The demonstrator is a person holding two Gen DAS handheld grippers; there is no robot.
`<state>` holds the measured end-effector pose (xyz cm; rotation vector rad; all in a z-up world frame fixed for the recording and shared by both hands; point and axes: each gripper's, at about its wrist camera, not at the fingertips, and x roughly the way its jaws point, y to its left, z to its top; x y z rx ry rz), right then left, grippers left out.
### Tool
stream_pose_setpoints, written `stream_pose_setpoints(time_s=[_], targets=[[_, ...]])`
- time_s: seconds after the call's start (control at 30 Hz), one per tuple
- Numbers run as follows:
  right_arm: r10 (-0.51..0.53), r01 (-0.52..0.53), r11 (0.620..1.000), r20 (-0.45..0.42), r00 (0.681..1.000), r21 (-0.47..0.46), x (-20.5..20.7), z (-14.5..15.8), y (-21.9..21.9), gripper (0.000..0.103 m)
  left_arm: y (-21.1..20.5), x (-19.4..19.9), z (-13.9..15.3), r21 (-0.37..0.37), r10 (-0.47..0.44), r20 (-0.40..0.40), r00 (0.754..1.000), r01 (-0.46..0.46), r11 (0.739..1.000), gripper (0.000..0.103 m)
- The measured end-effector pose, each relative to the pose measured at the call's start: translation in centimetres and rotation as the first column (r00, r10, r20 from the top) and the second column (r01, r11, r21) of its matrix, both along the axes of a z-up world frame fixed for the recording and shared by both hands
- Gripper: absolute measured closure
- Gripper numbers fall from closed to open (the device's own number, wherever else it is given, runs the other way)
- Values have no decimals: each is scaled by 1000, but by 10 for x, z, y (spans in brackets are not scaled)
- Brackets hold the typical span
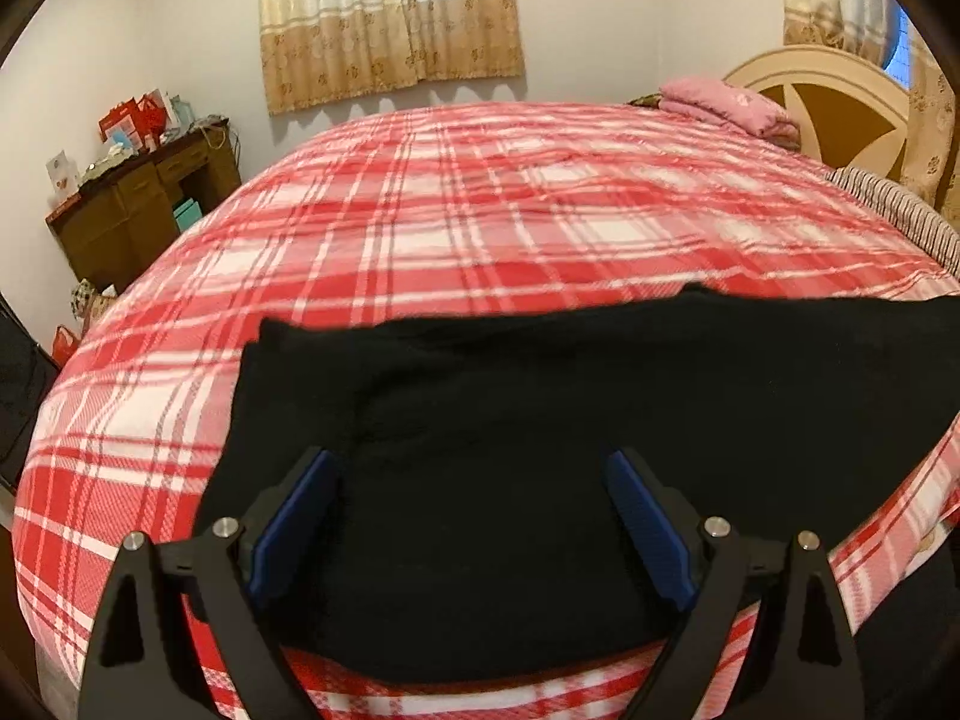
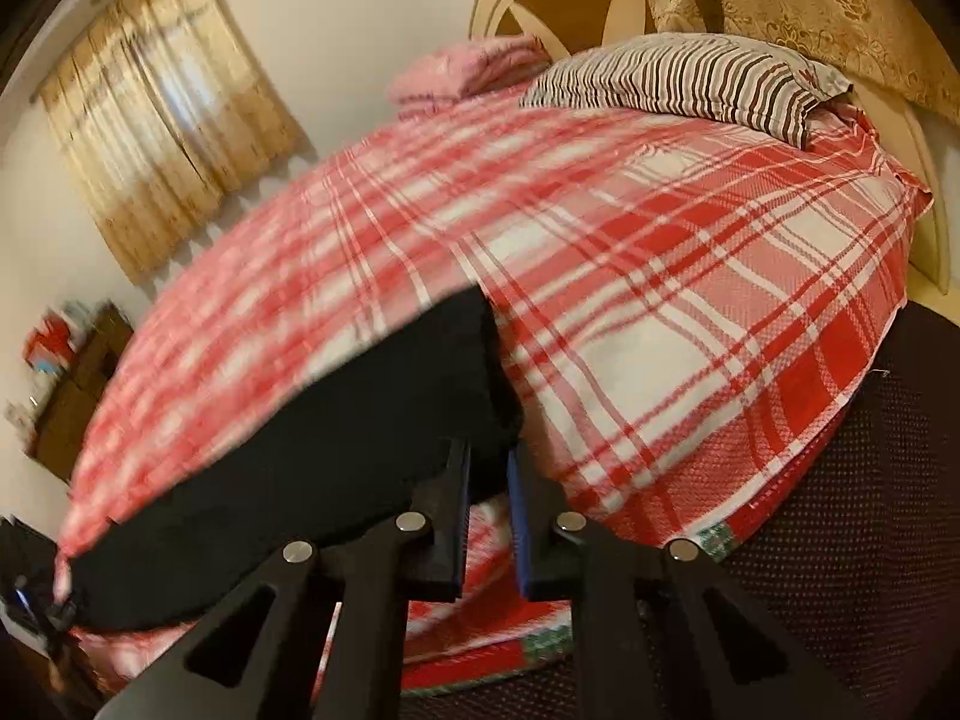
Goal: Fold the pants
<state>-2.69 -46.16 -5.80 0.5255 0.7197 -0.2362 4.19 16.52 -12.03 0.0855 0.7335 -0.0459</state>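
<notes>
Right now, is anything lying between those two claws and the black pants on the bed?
Nothing visible. The left claw hangs open right over the pants with only air between. The right claw has its jaws nearly together at the pants' corner. Only the plaid bedcover lies around them.

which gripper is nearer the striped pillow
Right. The right gripper sits at the black pants' end toward the striped pillow; the left gripper hangs over their far end, the pillow at its view's edge.
</notes>
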Motion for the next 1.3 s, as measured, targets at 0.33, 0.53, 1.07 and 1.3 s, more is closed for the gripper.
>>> stream_pose_setpoints(time_s=[0.33, 0.53, 1.07, 1.3], targets=[[174, -164, 980, 76, 982, -114, 50, 48, 70, 81, -66, 24, 22, -53, -135, 17, 991, 136, 989, 8], [415, -416, 907, -23, 909, -61, 76, -3, 160, 79, -123, 27, 2, -39, -254, -39, 966, 252, 967, 8], [538, -563, 795, -168, 826, -227, 66, -38, 241, 74, -119, 9, -17, -33, -222, -78, 972, 220, 975, 2], [312, -349, 852, -157, 937, -391, 69, -3, 173, 63, -141, 16, -6, -23, -259, -66, 964, 258, 966, 2]])
